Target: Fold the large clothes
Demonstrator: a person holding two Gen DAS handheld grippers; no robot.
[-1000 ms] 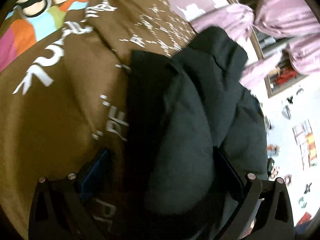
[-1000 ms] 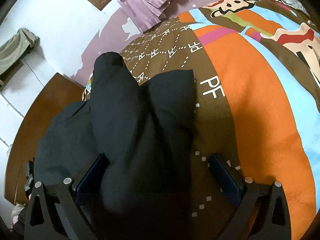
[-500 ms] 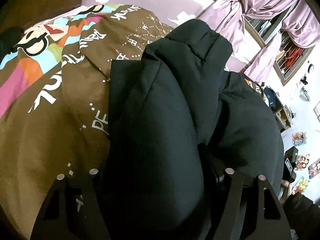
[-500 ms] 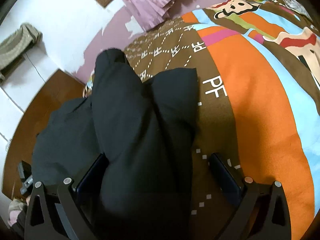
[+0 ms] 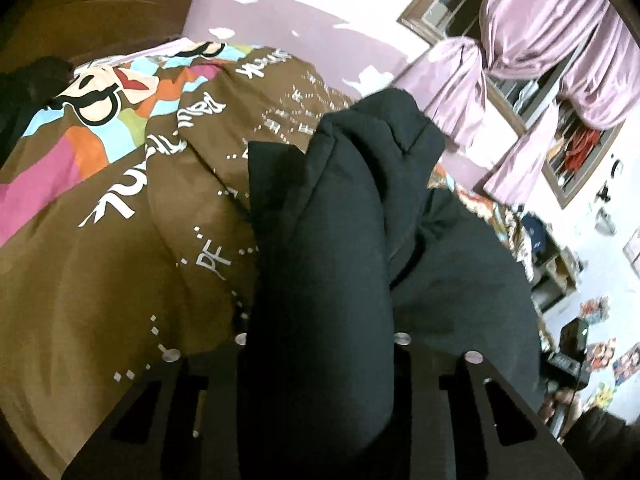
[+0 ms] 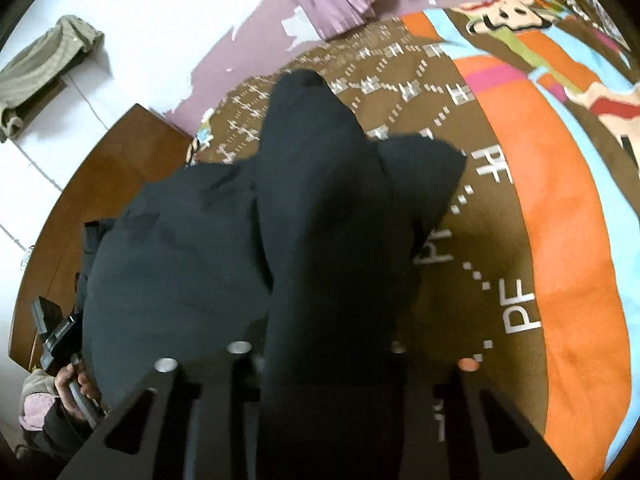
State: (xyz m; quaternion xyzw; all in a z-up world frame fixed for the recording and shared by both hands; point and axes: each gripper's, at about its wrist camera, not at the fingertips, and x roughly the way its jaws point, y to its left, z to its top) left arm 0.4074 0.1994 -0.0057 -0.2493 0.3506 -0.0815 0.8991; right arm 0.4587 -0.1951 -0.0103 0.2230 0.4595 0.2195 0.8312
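At lower centre of both views, left gripper (image 5: 320, 344) and right gripper (image 6: 320, 350), jaws just closing, clamp 1 black garment (image 5: 344, 240) (over a patterned bedspread (image 5: 120, 260)).

The left gripper (image 5: 320, 344), jaws just closing, pinches a bulky black padded garment (image 5: 340, 240) above a brown cartoon-print bedspread (image 5: 100, 260).

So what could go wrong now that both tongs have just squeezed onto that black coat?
Each bite is a thick, puffy fold of the black padded coat, so the left tongs or right tongs might slip off. Its loose bulk hangs over the bed's far edge beside the patterned bedspread and could drag it down.
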